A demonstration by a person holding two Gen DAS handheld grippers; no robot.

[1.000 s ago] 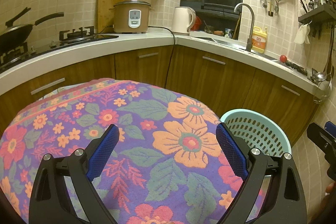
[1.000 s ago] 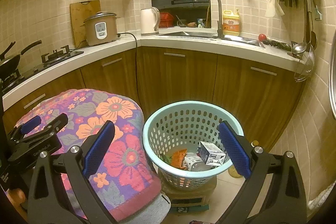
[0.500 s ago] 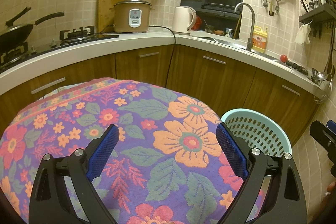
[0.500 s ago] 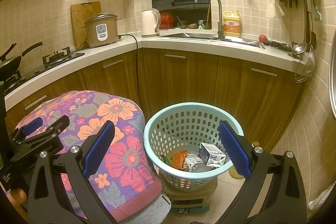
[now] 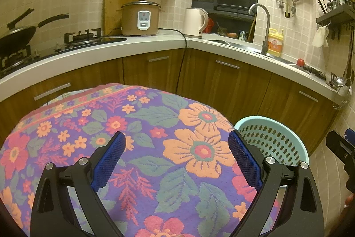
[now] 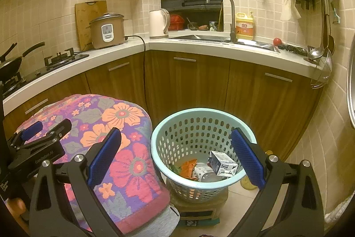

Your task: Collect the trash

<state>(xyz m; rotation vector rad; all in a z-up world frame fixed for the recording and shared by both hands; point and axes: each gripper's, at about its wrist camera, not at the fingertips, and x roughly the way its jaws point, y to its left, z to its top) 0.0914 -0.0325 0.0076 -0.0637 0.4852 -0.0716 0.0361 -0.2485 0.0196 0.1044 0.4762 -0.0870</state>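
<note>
Right wrist view: we find the right tool (image 6: 175,150) spread wide and empty above the basket (image 6: 177,121). Trash, a small carton (image 6: 223,163) and wrappers (image 6: 188,168), lies in its bottom. Our left tool (image 5: 176,151), likewise wide and empty, hangs over the flowered tabletop (image 5: 155,117) beside it.

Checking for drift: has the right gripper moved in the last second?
Yes, slightly: in the right wrist view the basket sits lower against the right gripper, so it tilted upward.

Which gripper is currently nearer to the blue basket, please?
Right. The right gripper hangs over the basket; the left gripper is beside it, over the floral cloth.
</note>
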